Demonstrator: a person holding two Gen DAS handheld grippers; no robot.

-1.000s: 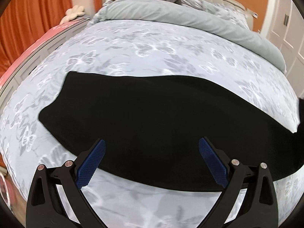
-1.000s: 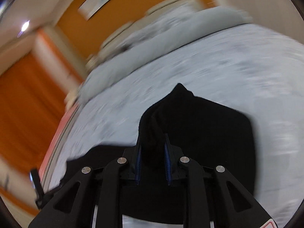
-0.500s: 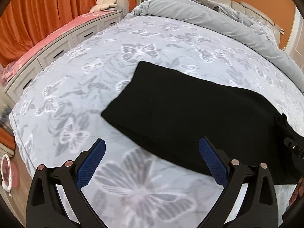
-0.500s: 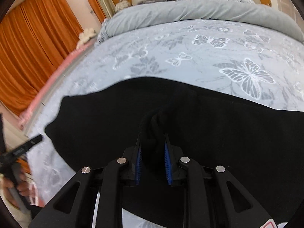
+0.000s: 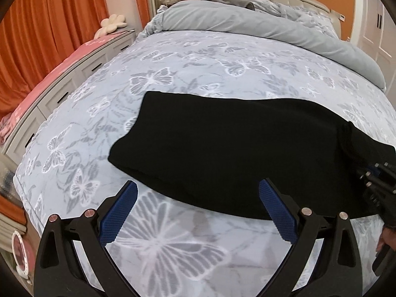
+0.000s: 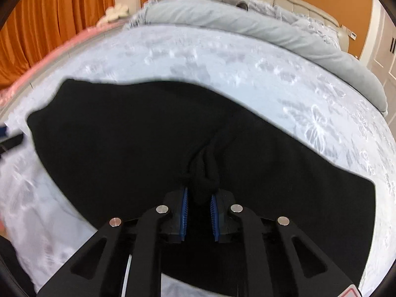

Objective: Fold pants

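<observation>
While the pants (image 5: 222, 153) lie as one long black band across the middle of the left wrist frame, flat on the butterfly-print bed (image 5: 173, 57), I judge a lengthwise fold is already made and the crosswise folds are left. My right tool (image 6: 199, 204) has its blue pads pressed onto a bunched ridge of the cloth at lower centre of its own frame, so it is pinching the pants; it also shows at the right edge of the left wrist frame. My left tool (image 5: 198, 206) is spread wide at the bottom of its frame, holding nothing, with the near hem of the pants just beyond its tips. I cannot tell which end is the waistband. A grey duvet (image 5: 259, 24) is rolled along the top of the frame
</observation>
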